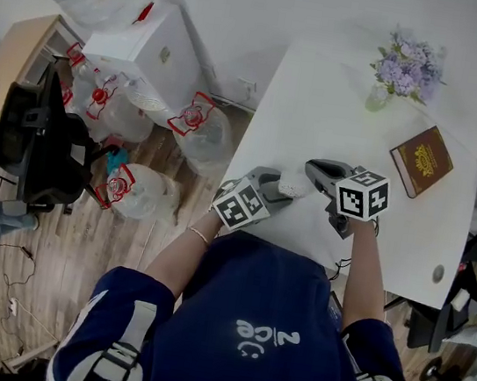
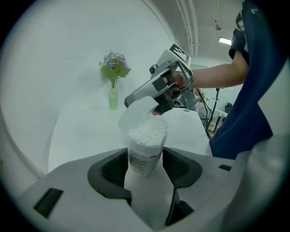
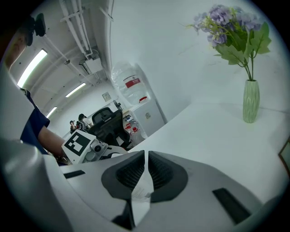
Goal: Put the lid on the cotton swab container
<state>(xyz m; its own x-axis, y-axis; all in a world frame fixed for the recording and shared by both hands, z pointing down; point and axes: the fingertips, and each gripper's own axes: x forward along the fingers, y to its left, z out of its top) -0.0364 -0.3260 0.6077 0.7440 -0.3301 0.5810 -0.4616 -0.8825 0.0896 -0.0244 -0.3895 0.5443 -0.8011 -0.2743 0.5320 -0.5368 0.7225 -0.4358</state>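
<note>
Cotton swab container (image 2: 146, 152): clear tub with a printed label, packed full of white swabs, mouth open. It stands upright between the pads of the left gripper (image 2: 145, 168), which clamp its lower body from both sides. This grip looks meant to steady the tub against the push of the lid. The jaws hide the tub's base, so I cannot tell whether it rests on the table (image 1: 326, 83).

Lid (image 2: 136, 115): thin, translucent and tilted, with its low edge at the tub's far rim and its high edge raised over the swabs. It is not seated. The right gripper (image 3: 145, 163) pinches it by one margin, jaws nearly together on the thin sheet. Holding it by the edge leaves most of the lid free to swing down over the mouth.

Position: tub and both grippers sit at the near left part of the table, close to the edge in front of the person. The left edge also runs close by, with water bottles (image 1: 145, 191) on the floor beyond it.

Open room: the tabletop is bare to the far side and to the right. A vase of purple flowers (image 2: 113, 86) and a brown book (image 1: 421, 160) stand well apart at the far right. Nothing crowds the space above the tub, and the near and left edges are the only close limits.
</note>
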